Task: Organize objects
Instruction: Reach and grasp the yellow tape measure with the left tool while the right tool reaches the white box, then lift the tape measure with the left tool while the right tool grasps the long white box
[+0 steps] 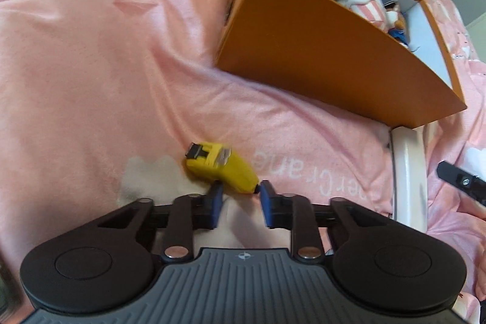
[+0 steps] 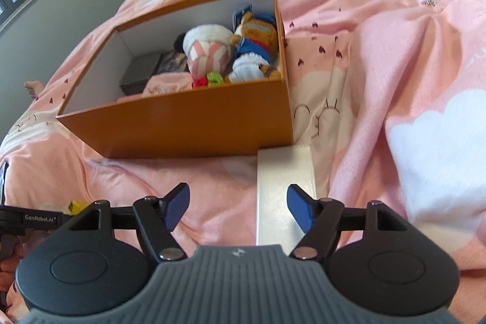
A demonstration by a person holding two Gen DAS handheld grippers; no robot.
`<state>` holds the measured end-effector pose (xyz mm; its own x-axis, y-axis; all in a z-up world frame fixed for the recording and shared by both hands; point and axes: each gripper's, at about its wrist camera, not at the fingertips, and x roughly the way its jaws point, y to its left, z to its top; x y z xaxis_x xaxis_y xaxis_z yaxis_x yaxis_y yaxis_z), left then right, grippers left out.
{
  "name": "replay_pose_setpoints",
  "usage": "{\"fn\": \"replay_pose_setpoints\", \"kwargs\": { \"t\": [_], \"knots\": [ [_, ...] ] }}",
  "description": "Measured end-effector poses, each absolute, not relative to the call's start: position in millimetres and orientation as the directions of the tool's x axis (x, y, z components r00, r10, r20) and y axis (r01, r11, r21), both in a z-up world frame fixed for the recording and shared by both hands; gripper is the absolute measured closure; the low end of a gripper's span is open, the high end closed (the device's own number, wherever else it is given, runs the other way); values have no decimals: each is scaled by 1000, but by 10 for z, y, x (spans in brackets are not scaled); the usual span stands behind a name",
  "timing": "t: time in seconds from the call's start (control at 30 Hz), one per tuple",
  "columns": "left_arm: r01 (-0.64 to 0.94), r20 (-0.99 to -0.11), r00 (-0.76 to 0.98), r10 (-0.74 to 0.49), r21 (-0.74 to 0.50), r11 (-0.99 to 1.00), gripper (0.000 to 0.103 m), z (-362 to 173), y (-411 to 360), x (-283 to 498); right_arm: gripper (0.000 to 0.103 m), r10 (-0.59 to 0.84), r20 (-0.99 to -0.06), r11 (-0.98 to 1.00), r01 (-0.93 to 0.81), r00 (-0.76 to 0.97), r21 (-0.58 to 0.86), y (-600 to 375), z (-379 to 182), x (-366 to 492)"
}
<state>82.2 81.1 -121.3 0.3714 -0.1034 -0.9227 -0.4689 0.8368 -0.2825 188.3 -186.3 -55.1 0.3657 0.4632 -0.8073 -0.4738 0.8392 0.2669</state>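
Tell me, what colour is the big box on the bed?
The box is orange outside, white inside; the right wrist view shows it best.

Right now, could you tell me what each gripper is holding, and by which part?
The left gripper pinches the yellow toy by its narrow end; the right gripper holds nothing, open over the white box.

The left gripper [image 1: 240, 190] is seen at the lower centre of the left wrist view, angled steeply downward. Its blue fingers [image 1: 216, 202] are drawn in close, with only a narrow gap left between them, and the tips are pressed against the near end of a yellow toy [image 1: 223, 169].

The right gripper [image 2: 238, 207] is seen at the lower centre of the right wrist view, tilted downward. Its blue fingers [image 2: 176, 208] are spread wide apart, and nothing is held between them.

At the lower left edge of the right wrist view, part of a hand [image 2: 10, 260] is seen wrapped around a black handle.
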Motion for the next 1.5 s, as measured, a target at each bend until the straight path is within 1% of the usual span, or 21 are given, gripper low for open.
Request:
{"fn": "replay_pose_setpoints", "kwargs": {
  "t": [0.03,0.07,0.17,0.3,0.37,0.4,0.43,0.47,0.53,0.57,0.6,0.67,0.73,0.9,1.07,1.23,1.37,1.4,1.43,1.5],
  "knots": [
    [-458,-919,380,-105,-286,842,85,-1217,797,837,31,461,-812,840,-471,359,268,-1863,-570,1886],
    [-443,-914,392,-103,-286,850,88,-1212,776,855,31,458,-816,841,-469,353,270,-1860,-588,1890],
    [-384,-904,417,-99,-274,882,92,-1198,684,912,31,454,-824,842,-465,338,273,-1855,-625,1901],
    [-337,-901,428,-73,-234,912,92,-1196,600,1008,31,450,-833,844,-457,321,280,-1855,-662,1920],
    [-346,-906,420,-45,-206,915,87,-1188,587,1019,31,448,-836,846,-453,317,281,-1858,-671,1929],
    [-353,-907,420,-30,-194,915,82,-1176,584,1013,30,448,-836,846,-451,317,282,-1862,-671,1930],
    [-361,-907,421,-14,-182,915,74,-1160,593,1001,30,448,-836,847,-450,317,283,-1866,-672,1932],
    [-370,-906,423,9,-164,914,71,-1139,600,987,29,448,-836,848,-447,317,284,-1870,-675,1934],
    [-391,-903,427,50,-134,910,69,-1115,624,961,28,447,-837,849,-443,317,286,-1868,-683,1943],
    [-406,-901,430,62,-131,905,65,-1105,648,945,28,447,-837,849,-443,316,287,-1866,-687,1946],
    [-424,-899,432,71,-134,896,63,-1100,679,925,28,448,-837,849,-443,315,288,-1867,-688,1946],
    [-459,-901,430,67,-154,875,51,-1111,766,871,28,448,-836,849,-443,315,288,-1868,-686,1942],
    [-484,-908,416,58,-168,859,44,-1151,829,851,27,449,-836,849,-441,315,290,-1868,-690,1943],
    [-491,-919,389,58,-154,857,41,-1234,850,929,27,452,-836,850,-435,311,298,-1874,-708,1960],
    [-524,-929,366,46,-166,835,32,-1333,904,1005,27,450,-843,851,-428,295,304,-1875,-759,1996],
    [-571,-938,346,25,-190,798,30,-1441,994,1050,27,446,-852,856,-409,274,317,-1896,-822,2039],
    [-582,-944,329,23,-184,792,31,-1487,1011,1083,26,436,-866,863,-387,244,325,-1907,-916,2089],
    [-581,-945,328,23,-182,793,33,-1489,1010,1086,26,437,-866,862,-388,244,326,-1908,-923,2095],
    [-579,-944,329,20,-185,794,37,-1489,1012,1087,26,438,-865,861,-390,244,326,-1909,-924,2099],
    [-574,-943,333,17,-189,797,38,-1482,1014,1085,26,434,-866,861,-396,247,319,-1898,-933,2111]
  ]
}}
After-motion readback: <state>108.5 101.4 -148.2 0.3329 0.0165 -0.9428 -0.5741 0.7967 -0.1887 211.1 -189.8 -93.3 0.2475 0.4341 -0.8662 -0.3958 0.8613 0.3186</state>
